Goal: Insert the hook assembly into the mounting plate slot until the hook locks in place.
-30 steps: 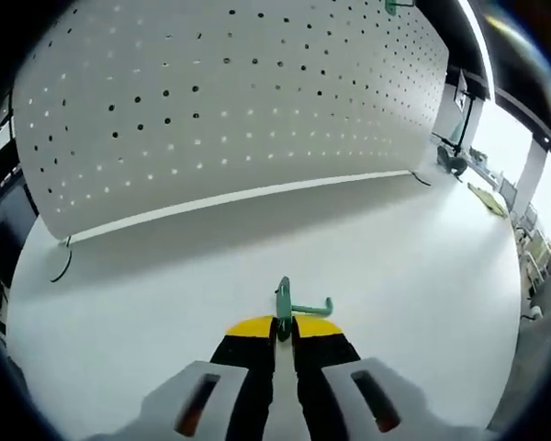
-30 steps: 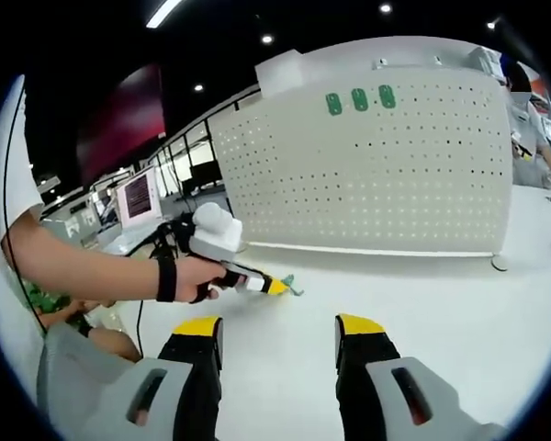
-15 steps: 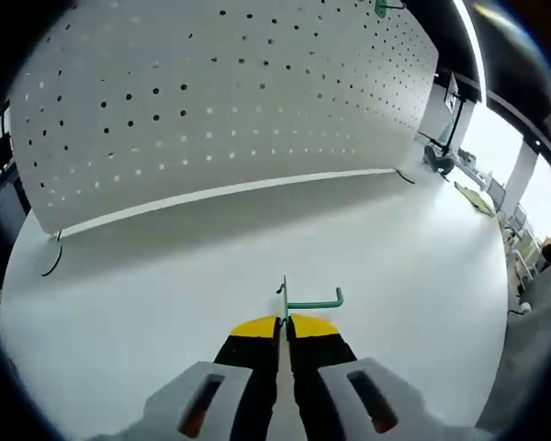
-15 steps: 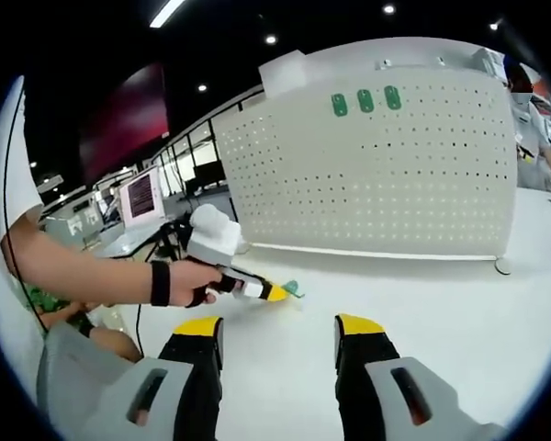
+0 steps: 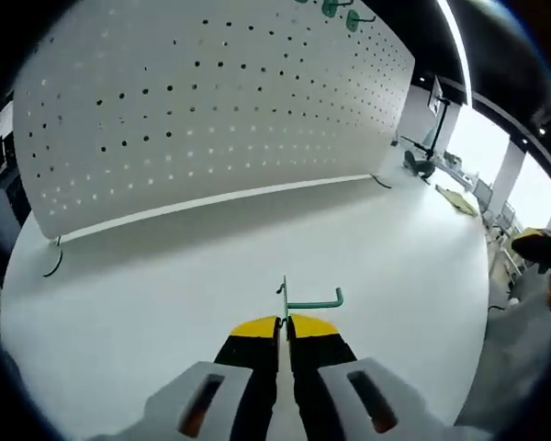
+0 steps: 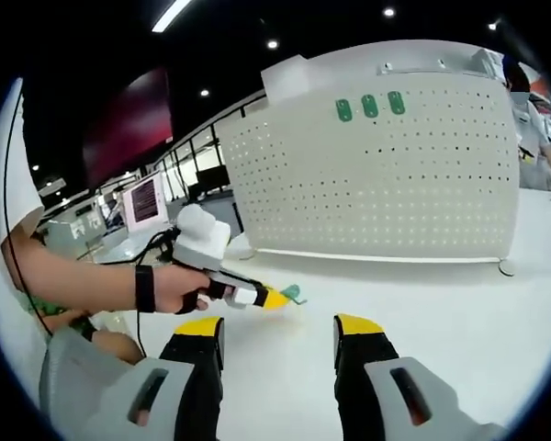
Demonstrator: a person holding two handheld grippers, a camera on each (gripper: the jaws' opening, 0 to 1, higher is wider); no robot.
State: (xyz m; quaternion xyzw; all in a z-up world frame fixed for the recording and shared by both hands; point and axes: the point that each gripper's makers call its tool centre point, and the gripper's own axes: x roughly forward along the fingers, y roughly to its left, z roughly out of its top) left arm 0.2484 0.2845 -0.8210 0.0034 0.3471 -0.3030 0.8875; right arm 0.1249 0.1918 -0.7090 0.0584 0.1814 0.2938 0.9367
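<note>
while the green hook assembly (image 5: 298,300) sits pinched between the closed yellow-tipped jaws of the left hand-held gripper (image 5: 284,323), it hangs above the white table (image 5: 165,285), well short of the white pegboard mounting plate (image 5: 211,101). picking up looks done; carrying the hook to a slot and pressing it home until it locks is still ahead. three green hooks (image 6: 370,107) already sit near the top of the board in the right gripper view. the right hand-held gripper (image 6: 277,333) has its jaws spread wide and holds nothing, low over the table. the person's hand (image 6: 170,288) steadies the left tool.
</note>
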